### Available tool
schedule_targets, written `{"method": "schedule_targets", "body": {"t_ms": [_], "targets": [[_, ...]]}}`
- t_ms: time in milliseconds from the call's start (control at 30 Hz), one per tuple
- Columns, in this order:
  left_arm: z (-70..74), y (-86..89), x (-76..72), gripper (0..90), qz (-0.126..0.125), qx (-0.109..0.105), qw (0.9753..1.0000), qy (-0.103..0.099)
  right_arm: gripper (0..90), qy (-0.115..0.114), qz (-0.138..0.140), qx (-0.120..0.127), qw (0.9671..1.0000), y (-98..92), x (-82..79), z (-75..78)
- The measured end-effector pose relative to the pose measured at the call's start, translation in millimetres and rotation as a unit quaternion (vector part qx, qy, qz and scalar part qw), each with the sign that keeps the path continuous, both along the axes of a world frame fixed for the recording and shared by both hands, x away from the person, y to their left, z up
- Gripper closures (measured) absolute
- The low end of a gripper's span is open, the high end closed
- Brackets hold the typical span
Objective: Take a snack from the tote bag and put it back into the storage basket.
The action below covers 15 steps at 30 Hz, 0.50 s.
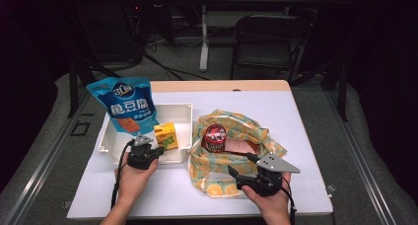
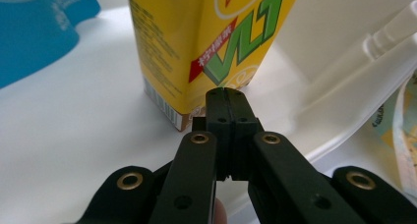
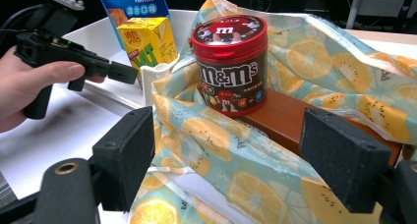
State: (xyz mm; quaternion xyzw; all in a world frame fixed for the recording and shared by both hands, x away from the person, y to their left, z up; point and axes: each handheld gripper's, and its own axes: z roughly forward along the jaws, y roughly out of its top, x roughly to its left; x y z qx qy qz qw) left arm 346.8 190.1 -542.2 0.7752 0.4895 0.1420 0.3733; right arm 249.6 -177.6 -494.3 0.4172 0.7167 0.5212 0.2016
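Left tool sits left of frame centre in the high view, jaws pressed together on nothing, tip just short of the yellow juice carton standing upright in the white tray. Right tool, lower right of centre, has jaws wide apart over the lemon-print cloth bag, aimed at the red-lidded M&M's tub on a brown box inside it. Blue snack pouch leans at the tray's upper-left corner on the bench.
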Motion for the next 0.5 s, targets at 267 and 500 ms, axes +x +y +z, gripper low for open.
{"method": "schedule_targets", "body": {"t_ms": [267, 500], "targets": [[-8.3, -3.1, 14.1, 90.0, -0.009, 0.006, 0.9996, 0.025, 21.3, 0.001, -0.001, 0.000, 1.0000, 2.4, 0.3, -1.2], [-6.4, -7.5, 26.1, 90.0, 0.003, 0.006, 0.9998, 0.018, 21.5, 0.002, 0.001, -0.001, 1.0000, 3.1, 0.2, -1.4]]}}
